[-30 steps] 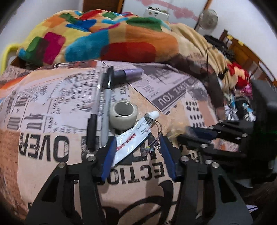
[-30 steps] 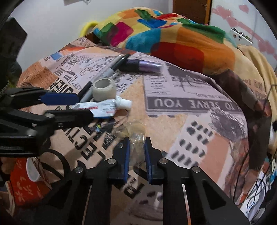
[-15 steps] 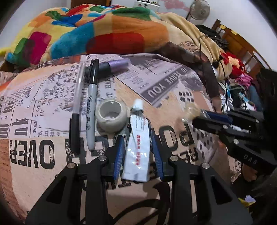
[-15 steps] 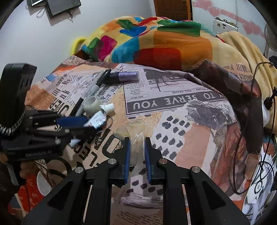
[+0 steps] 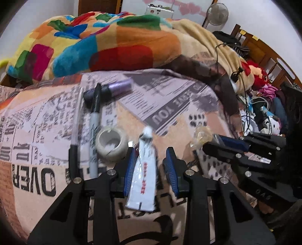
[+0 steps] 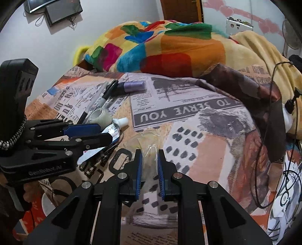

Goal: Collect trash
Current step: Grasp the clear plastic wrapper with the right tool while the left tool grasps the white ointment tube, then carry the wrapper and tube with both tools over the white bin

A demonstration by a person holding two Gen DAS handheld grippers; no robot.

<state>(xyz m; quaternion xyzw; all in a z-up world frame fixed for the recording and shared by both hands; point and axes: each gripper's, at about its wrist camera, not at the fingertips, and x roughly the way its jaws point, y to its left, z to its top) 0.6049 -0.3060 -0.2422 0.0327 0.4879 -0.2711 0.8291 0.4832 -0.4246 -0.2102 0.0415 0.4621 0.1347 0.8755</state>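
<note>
Tube (image 5: 144, 173) now lifted: white, crumpled.

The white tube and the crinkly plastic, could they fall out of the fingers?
Maybe. The white tube sits in the left gripper with a gap beside one finger, so it might slip. The clear plastic wrapper in the right gripper is thin and mostly sticks out, so it could tear or slide free.

Colourful blanket (image 5: 105, 47), standing fan (image 5: 217, 14), newspaper-print sheet (image 5: 37, 116), cables (image 6: 268, 116)
</note>
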